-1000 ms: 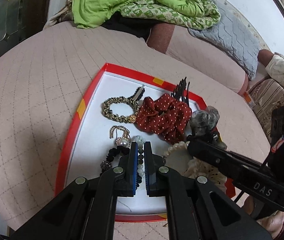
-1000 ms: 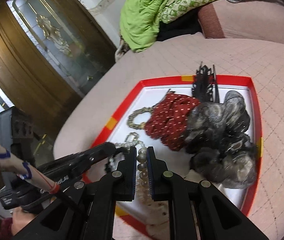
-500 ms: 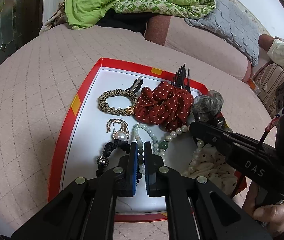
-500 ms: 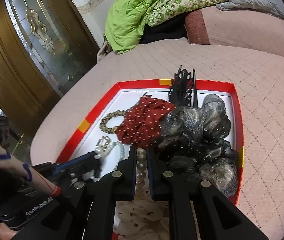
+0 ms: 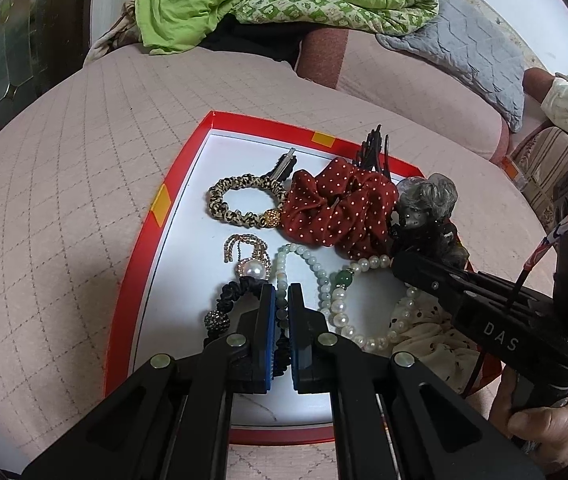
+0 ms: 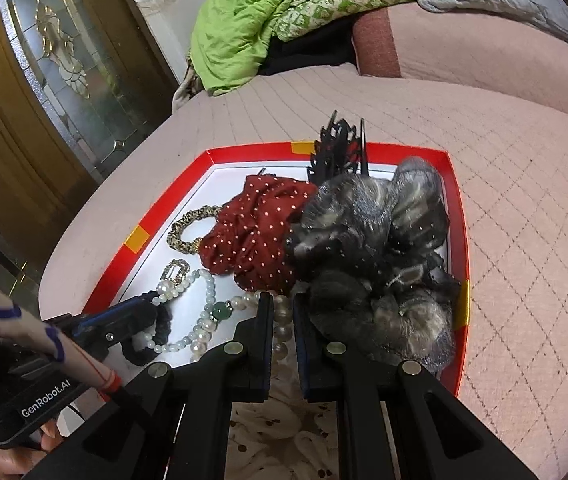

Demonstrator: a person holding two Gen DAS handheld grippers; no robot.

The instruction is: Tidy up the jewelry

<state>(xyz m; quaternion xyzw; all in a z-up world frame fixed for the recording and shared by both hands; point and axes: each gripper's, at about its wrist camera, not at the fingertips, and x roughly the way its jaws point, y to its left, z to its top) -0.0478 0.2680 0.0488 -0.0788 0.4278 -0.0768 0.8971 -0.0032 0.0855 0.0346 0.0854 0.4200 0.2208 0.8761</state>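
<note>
On the pink quilted bed [image 5: 64,208], left wrist view: red-rimmed tray [image 5: 152,240] w/ white floor holds the jewelry. Left gripper [image 5: 281,300] nearly closed, narrow gap, pinching the pale green bead strand [image 5: 316,268] of a necklace; black beaded hair tie [image 5: 228,300] just beside. Leopard hair tie [image 5: 240,204] and red dotted scrunchie [image 5: 336,212] farther back. Right gripper [image 5: 400,268] comes in from the right over the pearl strand [image 5: 368,262].

Right wrist view: right gripper [image 6: 283,304] also nearly closed, fingers on either side of the pearl strand [image 6: 282,312]. Grey mesh scrunchies [image 6: 376,240] right of it, cream dotted scrunchie [image 6: 284,428] below.
</note>
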